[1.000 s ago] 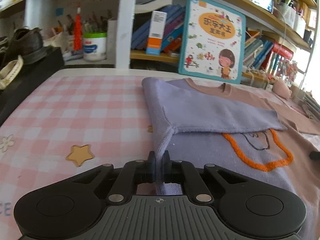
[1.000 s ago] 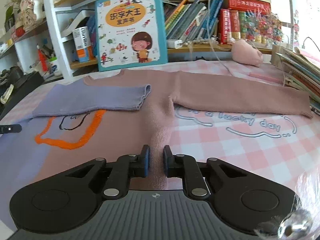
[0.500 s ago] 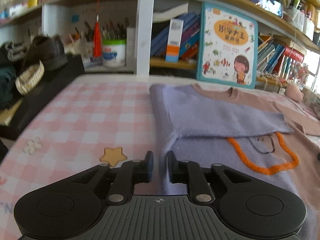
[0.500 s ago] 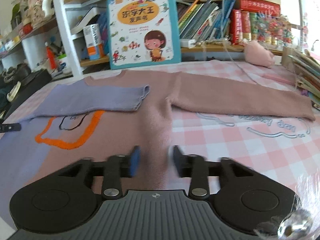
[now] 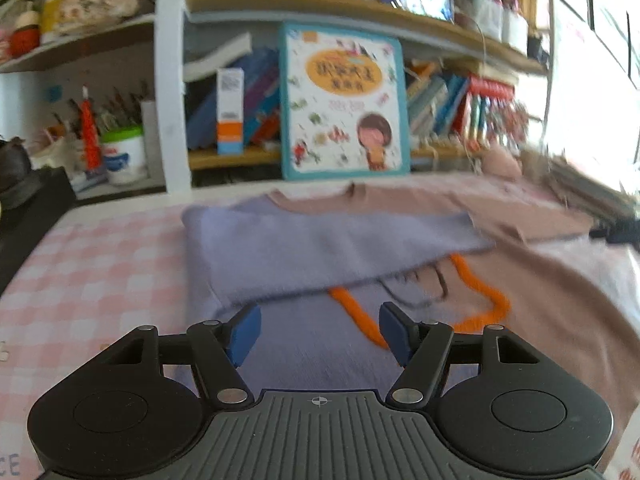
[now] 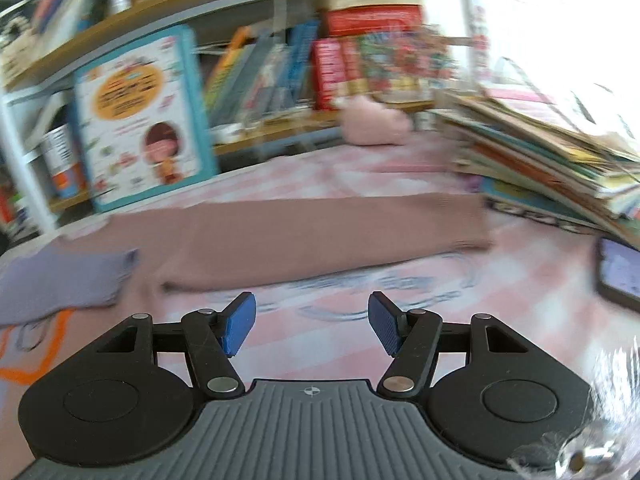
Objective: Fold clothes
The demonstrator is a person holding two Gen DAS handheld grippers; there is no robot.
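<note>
Sweater [image 5: 520, 300]: lying flat on the checked worktop [image 5: 100, 264], lilac sleeve [image 5: 320, 248] folded across, pink sleeve [image 6: 320, 232] outstretched far right. I am spreading both left gripper [image 5: 318, 330] and right gripper [image 6: 312, 326] jaws, nothing between them. Advice: pinch the pink cuff next, folding it squarely inward.

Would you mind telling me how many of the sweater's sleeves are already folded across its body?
1. The purple sleeve lies folded across the sweater's chest, above the orange outline. The pink sleeve is stretched out flat over the checked tablecloth, not yet folded.

On the tablecloth [image 5: 100, 264] edge, only "CE" reads.
</note>
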